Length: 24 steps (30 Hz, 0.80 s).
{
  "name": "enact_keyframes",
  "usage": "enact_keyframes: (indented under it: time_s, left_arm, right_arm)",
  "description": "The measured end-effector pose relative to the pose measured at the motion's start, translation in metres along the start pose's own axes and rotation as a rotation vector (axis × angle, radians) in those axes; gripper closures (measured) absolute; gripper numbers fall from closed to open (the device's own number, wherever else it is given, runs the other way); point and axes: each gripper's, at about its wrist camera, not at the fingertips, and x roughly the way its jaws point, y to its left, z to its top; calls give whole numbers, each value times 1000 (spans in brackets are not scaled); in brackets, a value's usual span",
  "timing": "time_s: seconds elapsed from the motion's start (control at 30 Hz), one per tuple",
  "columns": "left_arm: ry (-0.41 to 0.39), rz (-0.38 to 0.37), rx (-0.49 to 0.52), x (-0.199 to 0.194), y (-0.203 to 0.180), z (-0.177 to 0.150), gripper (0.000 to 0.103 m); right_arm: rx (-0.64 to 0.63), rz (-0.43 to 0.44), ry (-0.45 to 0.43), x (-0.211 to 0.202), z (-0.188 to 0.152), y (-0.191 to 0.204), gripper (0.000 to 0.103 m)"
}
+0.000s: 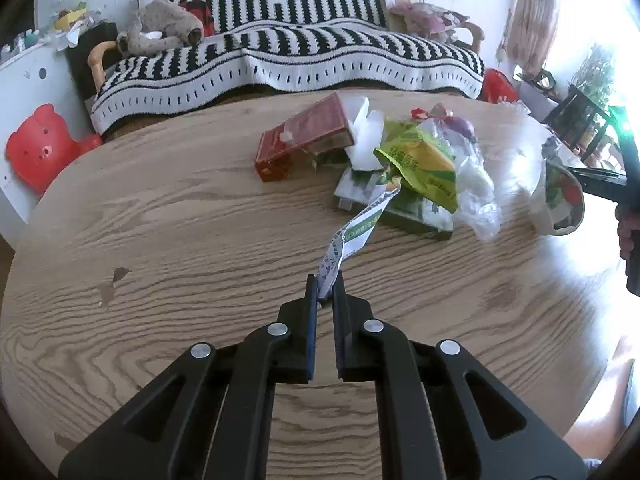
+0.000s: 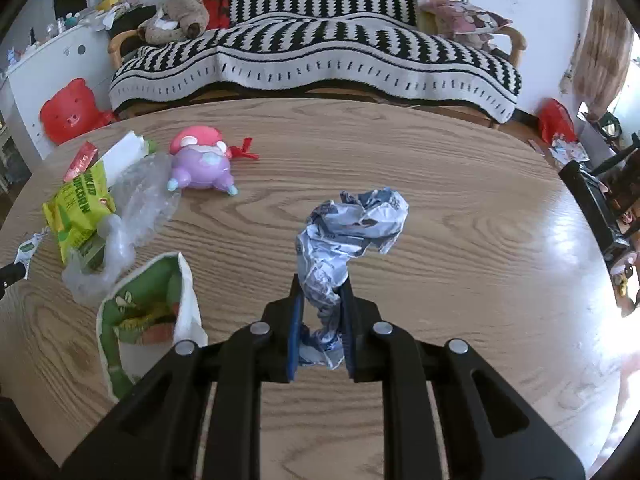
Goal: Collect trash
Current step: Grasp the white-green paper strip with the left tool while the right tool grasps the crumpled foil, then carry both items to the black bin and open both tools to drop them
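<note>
My left gripper [image 1: 325, 285] is shut on the end of a white and green paper strip [image 1: 352, 236] that leads into a trash pile: a yellow-green snack bag [image 1: 424, 164], a red box [image 1: 304, 136], a green flat carton [image 1: 412, 212] and clear plastic [image 1: 476, 188]. My right gripper [image 2: 322, 292] is shut on a crumpled blue-white wrapper [image 2: 348, 232], held above the table. An open green-and-white paper bag [image 2: 148, 312] stands just left of it; it also shows at the right in the left wrist view [image 1: 560, 196].
The round wooden table [image 2: 440, 200] carries a pink and purple toy [image 2: 202, 160], the yellow-green snack bag [image 2: 78, 208] and clear plastic [image 2: 132, 216]. A striped sofa [image 2: 312, 56] stands behind. A red bear stool [image 2: 72, 110] stands at the left.
</note>
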Motion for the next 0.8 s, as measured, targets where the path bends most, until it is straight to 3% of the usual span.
enact_keyframes:
  time_s: [0.23,0.47,0.63,0.8]
  left_arm:
    - [-86,18,-69,-21,11,3,97]
    - [-59,10,-92,-16,24,1,97]
    - [-85,7,-104,-23,24,2,97]
    - [-143,-68,-137,-49,0,1,97]
  right_arm:
    - [32,-49,-16,-12,-5,-19,86]
    - [50,-55,-7,-8,-8,-21,86]
    - [39,-75,-11,-16,-11,-21,86]
    - [90,-78,-33,-47,-14,-36,86]
